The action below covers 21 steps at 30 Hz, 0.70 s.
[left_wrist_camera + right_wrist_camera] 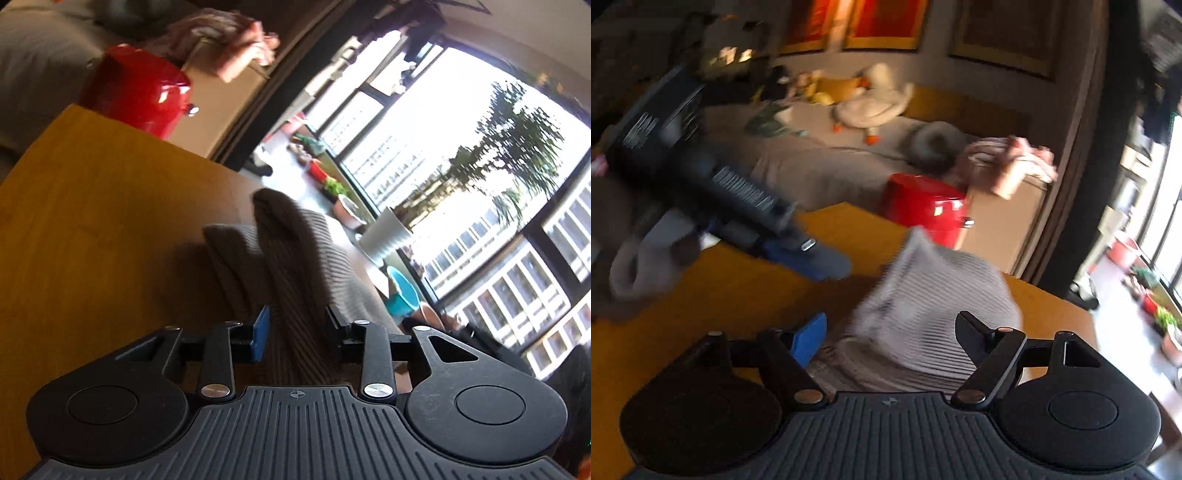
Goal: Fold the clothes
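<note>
A grey ribbed knit garment (295,251) lies bunched on the wooden table (92,221). In the left wrist view my left gripper (297,328) has its blue-padded fingers (261,332) apart, with a fold of the garment standing between them. In the right wrist view the same garment (934,314) is heaped between the wide-apart fingers of my right gripper (890,332). The left gripper (798,254) also shows there, blurred, over the table to the left of the garment.
A red suitcase-like case (136,88) stands beyond the table's far edge, next to a box with pink cloth (229,40) on it. A sofa with a plush goose (875,99) is behind. Large windows and potted plants (384,232) lie to the right.
</note>
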Available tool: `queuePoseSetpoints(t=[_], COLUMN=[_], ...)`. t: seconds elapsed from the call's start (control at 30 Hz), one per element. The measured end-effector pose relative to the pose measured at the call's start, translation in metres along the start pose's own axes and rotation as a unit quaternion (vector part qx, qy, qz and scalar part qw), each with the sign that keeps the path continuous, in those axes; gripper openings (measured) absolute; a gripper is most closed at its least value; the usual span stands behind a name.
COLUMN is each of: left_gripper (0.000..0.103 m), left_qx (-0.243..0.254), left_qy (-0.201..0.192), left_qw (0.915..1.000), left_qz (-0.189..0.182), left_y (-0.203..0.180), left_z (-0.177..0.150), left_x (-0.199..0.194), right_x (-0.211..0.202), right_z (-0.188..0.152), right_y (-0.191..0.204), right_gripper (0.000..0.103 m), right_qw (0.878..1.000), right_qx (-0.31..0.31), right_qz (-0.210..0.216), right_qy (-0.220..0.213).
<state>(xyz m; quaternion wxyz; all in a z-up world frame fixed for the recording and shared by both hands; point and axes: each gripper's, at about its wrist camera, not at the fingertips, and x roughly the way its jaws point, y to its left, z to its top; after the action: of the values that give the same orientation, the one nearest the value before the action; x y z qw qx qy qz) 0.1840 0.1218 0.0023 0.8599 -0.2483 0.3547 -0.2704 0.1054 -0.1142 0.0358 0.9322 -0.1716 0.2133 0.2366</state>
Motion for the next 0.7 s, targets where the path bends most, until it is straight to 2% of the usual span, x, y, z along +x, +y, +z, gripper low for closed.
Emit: queuePoseSetpoints(t=[0.07,0.1,0.13,0.2,0.33,0.43,0.53,0.63,0.7], left_gripper=[0.034,0.034,0.033,0.032,0.031,0.028,0.028,0.027,0.025], left_qx=[-0.005,-0.007,-0.011,-0.022,-0.041,-0.051,-0.056,-0.048,-0.038], left_qy=[0.008,0.016,0.026,0.046,0.083,0.093,0.1,0.098,0.104], left_qw=[0.9999,0.9998,0.9996,0.9986,0.9942,0.9918,0.9897,0.9905,0.9914], left_qz=[0.005,0.004,0.0,-0.016,-0.055,-0.071,-0.087,-0.083,-0.07], left_y=[0.002,0.002,0.003,0.005,0.006,0.005,0.003,0.003,0.003], left_z=[-0.001,-0.003,-0.005,-0.009,-0.019,-0.023,-0.024,-0.023,-0.023], left_x=[0.003,0.005,0.008,0.015,0.036,0.053,0.062,0.061,0.058], right_x=[0.015,0.02,0.021,0.016,-0.006,-0.016,0.001,0.03,0.045], right_z=[-0.005,-0.007,-0.007,0.0,0.021,0.03,0.024,0.005,-0.009], right_y=[0.006,0.007,0.004,-0.008,-0.053,-0.076,-0.081,-0.08,-0.077], right_gripper=[0.077,0.064,0.056,0.017,0.011,0.011,0.011,0.011,0.012], right_qw=[1.0,1.0,1.0,0.999,0.981,0.957,0.941,0.922,0.912], right_qx=[-0.009,-0.007,0.005,0.051,0.185,0.27,0.311,0.353,0.372], right_qz=[-0.003,-0.001,0.006,0.018,0.054,0.101,0.136,0.156,0.168], right_qy=[0.01,0.014,0.014,0.008,-0.02,-0.038,-0.012,0.034,0.048])
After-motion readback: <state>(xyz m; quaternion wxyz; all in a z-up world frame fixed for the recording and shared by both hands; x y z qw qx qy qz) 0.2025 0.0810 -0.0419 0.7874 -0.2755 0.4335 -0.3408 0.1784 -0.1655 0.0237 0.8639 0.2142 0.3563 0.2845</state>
